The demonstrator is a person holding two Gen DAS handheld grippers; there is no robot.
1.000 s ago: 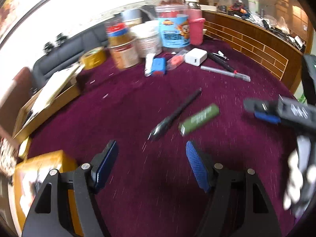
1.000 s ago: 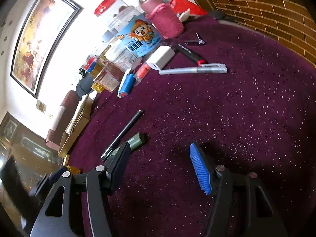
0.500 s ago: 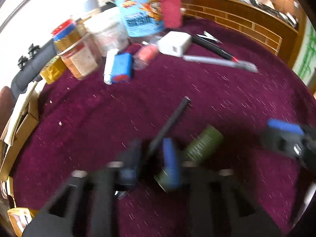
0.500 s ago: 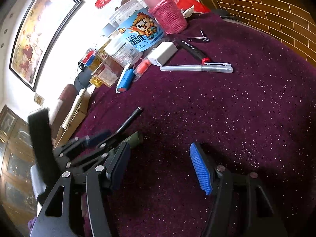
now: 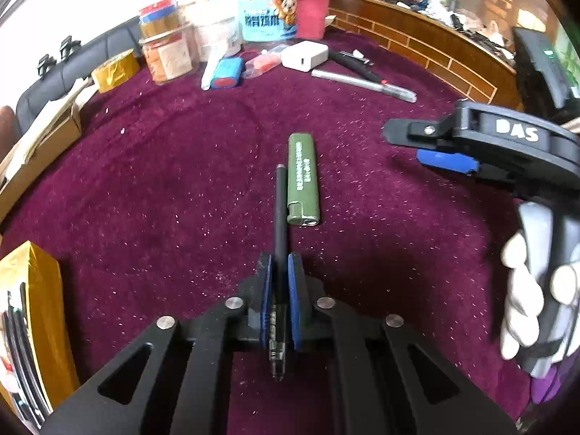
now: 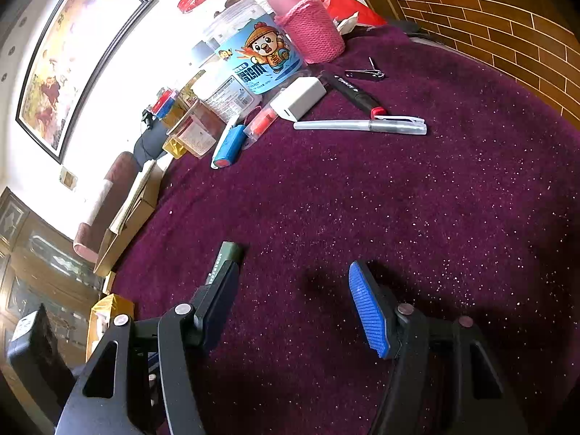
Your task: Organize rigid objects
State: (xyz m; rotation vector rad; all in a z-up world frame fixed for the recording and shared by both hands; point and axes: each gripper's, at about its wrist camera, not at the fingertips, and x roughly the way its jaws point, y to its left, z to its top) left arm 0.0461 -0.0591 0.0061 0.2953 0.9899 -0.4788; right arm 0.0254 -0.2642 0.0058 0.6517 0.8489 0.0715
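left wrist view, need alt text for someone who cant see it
The left gripper is shut on a black pen that points away across a purple tablecloth, with a green lighter lying just right of it. The right gripper, held by a white-gloved hand, sits open at right; jars and clutter line the far edge.

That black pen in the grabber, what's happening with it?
A person is tidying things on a purple table using two hand-held grabbers. The left gripper is shut on the black pen, pinching it near its tip end. A green lighter lies right beside the pen on the cloth, not held. The right gripper is open, holding nothing, and hangs over the table close to the lighter. More pens and jars sit at the far side.
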